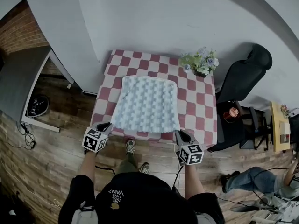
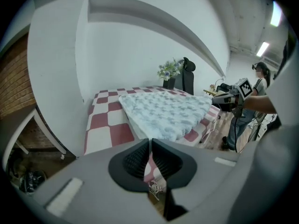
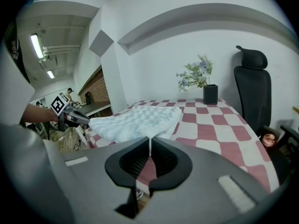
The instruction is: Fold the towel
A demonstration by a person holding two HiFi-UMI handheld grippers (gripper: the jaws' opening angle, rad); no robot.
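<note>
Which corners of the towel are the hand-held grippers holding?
The towel's two corners nearest the person: the left hand-held gripper and the right hand-held gripper each pinch one. The far corners lie free on the table.

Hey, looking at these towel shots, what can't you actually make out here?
- Near corners of the towel: in the head view the left gripper and right gripper cover them. Each gripper view shows only a thin sliver between shut jaws.
- Towel's underside and number of layers: every view, hidden by its own top surface.
- Whatever supports the checkered cloth: head view, hidden by the draped cloth.
- Orange round item: head view, too small to identify.
</note>
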